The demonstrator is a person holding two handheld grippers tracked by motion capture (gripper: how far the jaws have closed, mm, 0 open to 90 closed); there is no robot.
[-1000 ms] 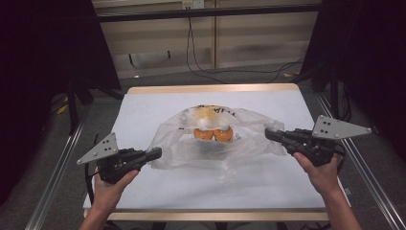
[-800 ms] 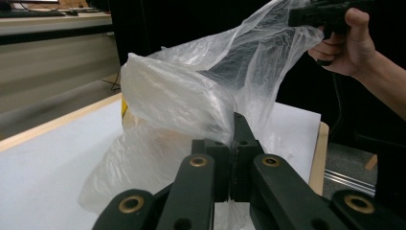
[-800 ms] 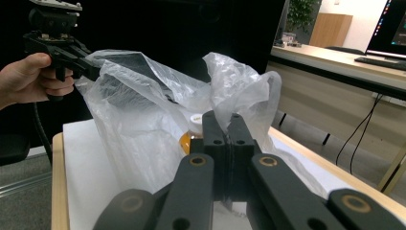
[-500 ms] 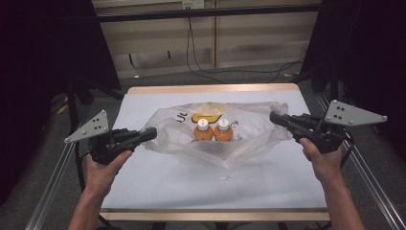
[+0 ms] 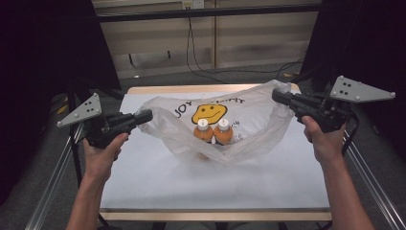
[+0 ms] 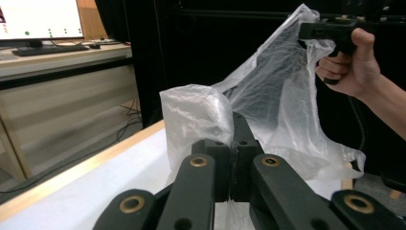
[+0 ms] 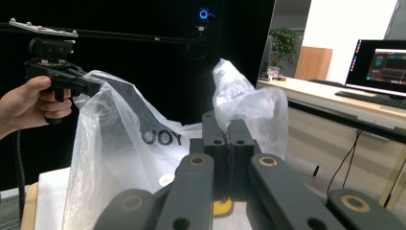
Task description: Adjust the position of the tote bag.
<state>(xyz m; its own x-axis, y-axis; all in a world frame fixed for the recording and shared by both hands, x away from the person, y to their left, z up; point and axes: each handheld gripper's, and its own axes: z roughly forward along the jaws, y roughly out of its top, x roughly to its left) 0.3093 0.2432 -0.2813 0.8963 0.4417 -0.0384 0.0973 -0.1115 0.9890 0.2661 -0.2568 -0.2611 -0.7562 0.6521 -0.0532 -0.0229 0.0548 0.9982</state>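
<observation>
A clear plastic bag (image 5: 249, 120) with a yellow smiley face and black lettering hangs stretched between both grippers above the white table (image 5: 158, 177). Two orange bottles (image 5: 213, 132) with white caps stand side by side inside it. My left gripper (image 5: 147, 115) is shut on the bag's left handle (image 6: 194, 112), jaws pressed together. My right gripper (image 5: 277, 95) is shut on the bag's right handle (image 7: 244, 103). In the left gripper view the right gripper (image 6: 306, 31) pinches the far handle; in the right gripper view the left gripper (image 7: 93, 86) does the same.
The table has a wooden rim (image 5: 210, 89) and metal rails (image 5: 371, 177) along both sides. Cables (image 5: 201, 57) lie on the floor beyond it. A desk with a monitor (image 7: 383, 62) stands off to the side.
Both grippers have risen and moved apart, lifting the bag's handles. The bag has gone from crumpled on the table to stretched open, and the two bottles now stand upright in it.
</observation>
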